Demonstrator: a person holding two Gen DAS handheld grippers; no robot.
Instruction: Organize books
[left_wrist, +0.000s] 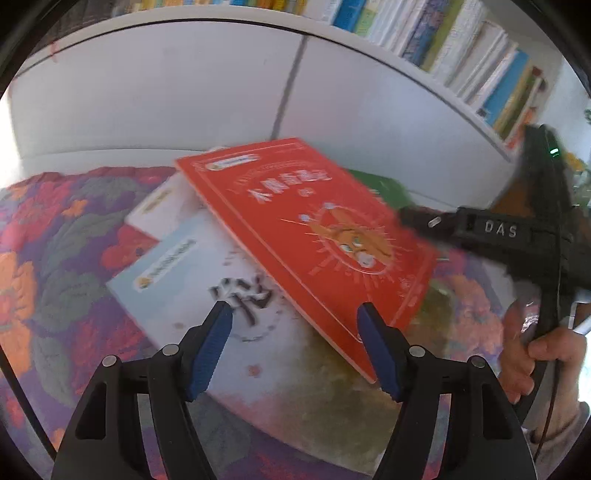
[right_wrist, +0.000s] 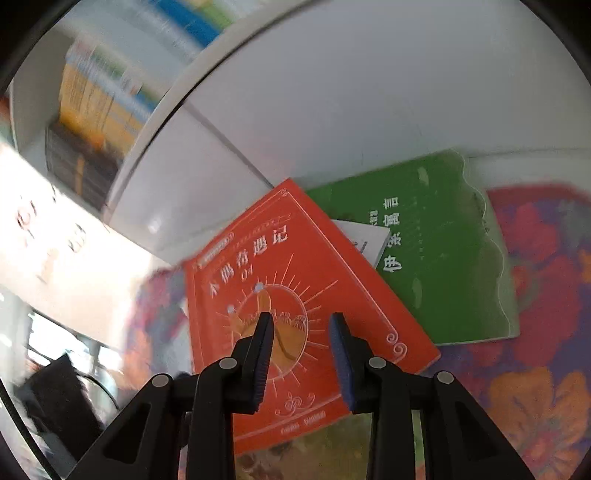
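Observation:
A red book (left_wrist: 314, 236) lies tilted on top of a loose pile on a floral quilt. Under it is a white and pale-blue book (left_wrist: 192, 280) with black characters, and a green book (right_wrist: 436, 251) lies behind it. My left gripper (left_wrist: 293, 314) is open over the pile's near side. Its right finger (left_wrist: 373, 332) is at the red book's near corner, and its left finger is over the white book. My right gripper (right_wrist: 301, 321) hovers over the red book (right_wrist: 295, 295) with a narrow open gap and nothing held. A hand (left_wrist: 546, 350) holds its black body (left_wrist: 495, 230).
The floral quilt (left_wrist: 55, 258) spreads around the pile. Behind the pile stands a white cabinet front (left_wrist: 184, 92), and above it is a shelf of upright books (left_wrist: 461, 48). A small white book (right_wrist: 365, 236) peeks out between the red and green ones.

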